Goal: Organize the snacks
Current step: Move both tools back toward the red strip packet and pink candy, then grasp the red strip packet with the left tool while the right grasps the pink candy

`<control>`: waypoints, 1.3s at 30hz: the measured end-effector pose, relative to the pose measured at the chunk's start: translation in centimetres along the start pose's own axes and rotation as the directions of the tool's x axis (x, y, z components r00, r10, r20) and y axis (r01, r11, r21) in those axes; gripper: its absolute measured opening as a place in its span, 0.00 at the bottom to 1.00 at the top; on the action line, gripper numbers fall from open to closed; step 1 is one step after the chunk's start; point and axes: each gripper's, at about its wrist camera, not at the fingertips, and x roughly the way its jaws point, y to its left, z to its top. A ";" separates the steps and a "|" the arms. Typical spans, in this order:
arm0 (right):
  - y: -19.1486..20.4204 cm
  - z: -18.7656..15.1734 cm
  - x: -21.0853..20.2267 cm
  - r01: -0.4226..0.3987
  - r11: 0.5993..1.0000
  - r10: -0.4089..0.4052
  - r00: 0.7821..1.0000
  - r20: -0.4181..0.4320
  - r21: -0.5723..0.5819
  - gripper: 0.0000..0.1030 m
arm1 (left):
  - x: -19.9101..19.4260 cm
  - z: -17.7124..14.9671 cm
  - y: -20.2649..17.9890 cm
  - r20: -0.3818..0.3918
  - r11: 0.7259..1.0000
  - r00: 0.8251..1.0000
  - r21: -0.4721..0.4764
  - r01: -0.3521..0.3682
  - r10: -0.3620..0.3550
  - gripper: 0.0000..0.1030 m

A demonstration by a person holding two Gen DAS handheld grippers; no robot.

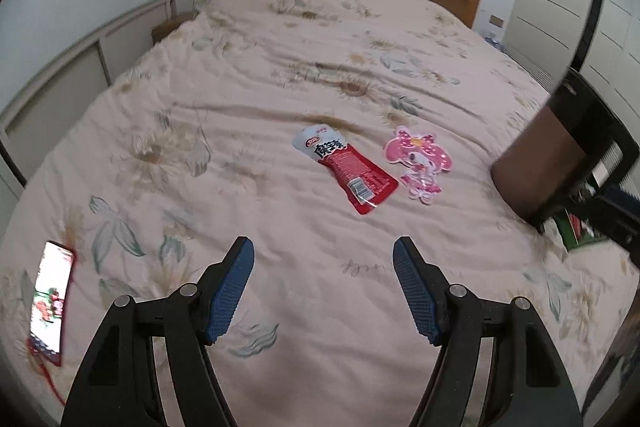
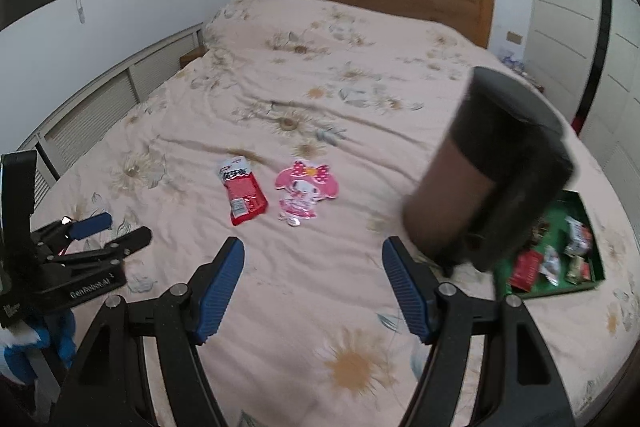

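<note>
Two snacks lie side by side on the bed (image 1: 240, 75), out in front of both grippers: a red packet (image 1: 348, 169) and a pink pouch (image 1: 418, 161) shaped like a cartoon character. They sit near each other but apart.

From the left gripper (image 1: 323, 291) the packet lies ahead and slightly right, its long axis slanting from far-left to near-right. From the right gripper (image 2: 313, 285) the packet (image 2: 242, 189) is ahead and to the left, the pouch (image 2: 305, 193) almost straight ahead, so the right looks better placed for the pouch and the left for the packet.

Both sets of fingers stand apart with nothing between them.

A green box (image 2: 576, 259) already holding snacks sits at the right, past a blurred dark-and-brown thing (image 2: 484, 167) I can't make out.
</note>
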 end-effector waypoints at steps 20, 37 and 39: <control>-0.7 2.8 21.3 0.011 0.993 0.017 0.973 -0.228 0.121 1.00 | 16.6 6.6 0.0 -0.194 0.980 0.980 -0.199 0.008 -0.048 0.72; 0.5 3.6 27.1 0.045 0.999 -0.040 0.967 -0.250 0.014 1.00 | 20.4 7.2 -0.6 -0.207 0.986 0.978 -0.166 -0.023 -0.012 0.73; 0.8 3.5 27.2 0.038 0.999 -0.037 0.969 -0.244 -0.003 1.00 | 20.3 7.1 -0.6 -0.201 0.988 0.980 -0.154 -0.029 -0.003 0.68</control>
